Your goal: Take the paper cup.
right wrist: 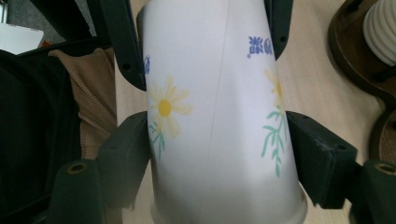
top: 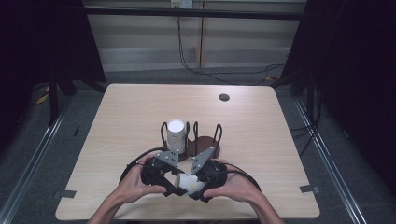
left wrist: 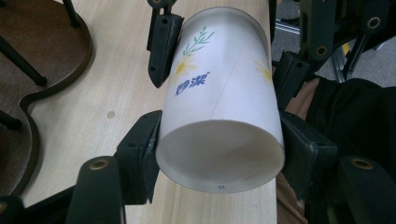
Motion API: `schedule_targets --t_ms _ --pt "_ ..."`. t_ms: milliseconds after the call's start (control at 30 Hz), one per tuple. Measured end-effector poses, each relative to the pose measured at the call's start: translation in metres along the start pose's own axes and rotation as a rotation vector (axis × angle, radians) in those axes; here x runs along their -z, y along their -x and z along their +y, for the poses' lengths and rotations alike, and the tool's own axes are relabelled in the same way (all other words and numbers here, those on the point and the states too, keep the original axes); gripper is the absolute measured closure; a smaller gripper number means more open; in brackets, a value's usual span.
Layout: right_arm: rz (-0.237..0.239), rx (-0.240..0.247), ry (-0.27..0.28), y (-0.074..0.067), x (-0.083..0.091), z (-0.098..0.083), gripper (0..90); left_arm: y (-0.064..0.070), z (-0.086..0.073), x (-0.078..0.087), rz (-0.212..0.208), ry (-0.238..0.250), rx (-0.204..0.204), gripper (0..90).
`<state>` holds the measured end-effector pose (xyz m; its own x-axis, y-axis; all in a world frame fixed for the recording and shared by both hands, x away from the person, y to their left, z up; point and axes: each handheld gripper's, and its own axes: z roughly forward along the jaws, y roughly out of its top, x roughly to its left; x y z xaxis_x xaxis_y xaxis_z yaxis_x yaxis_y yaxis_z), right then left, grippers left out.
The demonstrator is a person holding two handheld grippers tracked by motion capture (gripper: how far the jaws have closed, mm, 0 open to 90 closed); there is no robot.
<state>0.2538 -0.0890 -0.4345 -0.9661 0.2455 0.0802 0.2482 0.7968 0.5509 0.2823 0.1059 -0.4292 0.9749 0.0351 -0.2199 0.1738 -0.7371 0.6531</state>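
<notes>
cup (top: 189,182) lies on its side just in front of the rack (top: 205,142) | left gripper (left wrist: 219,154) clamped on cup | right gripper (right wrist: 219,158) pads flank cup, contact unclear | one cup (top: 176,133) racked, this one left | left gripper view shows the cup's open mouth

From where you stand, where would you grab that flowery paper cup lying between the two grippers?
Probably across its side wall near the bottom end. The paper cup lies on its side, so jaws can straddle it from left and right, as the left gripper does.
</notes>
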Motion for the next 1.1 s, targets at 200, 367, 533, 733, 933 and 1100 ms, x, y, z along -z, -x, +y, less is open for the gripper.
schedule_targets --t_ms 200,367,533,733,933,1100 --pt "-0.022 -0.018 0.033 0.003 0.003 -0.005 19.2 -0.001 -0.003 0.005 0.006 0.025 0.009 37.0" --pt "-0.040 -0.045 0.076 0.004 0.008 -0.007 15.6 -0.002 -0.007 0.011 0.015 0.051 0.028 37.0" --pt "-0.045 -0.077 0.111 0.007 0.012 -0.009 14.2 -0.003 -0.010 0.015 0.031 0.090 0.041 37.0" --pt "-0.043 -0.105 0.146 0.012 0.018 -0.015 14.1 -0.003 -0.012 0.019 0.042 0.129 0.058 36.9" --pt "-0.044 -0.136 0.187 0.013 0.023 -0.020 13.6 -0.004 -0.014 0.019 0.044 0.137 0.056 36.9" --pt "-0.053 -0.168 0.229 0.015 0.029 -0.026 13.5 -0.004 -0.014 0.021 0.051 0.150 0.057 36.9"
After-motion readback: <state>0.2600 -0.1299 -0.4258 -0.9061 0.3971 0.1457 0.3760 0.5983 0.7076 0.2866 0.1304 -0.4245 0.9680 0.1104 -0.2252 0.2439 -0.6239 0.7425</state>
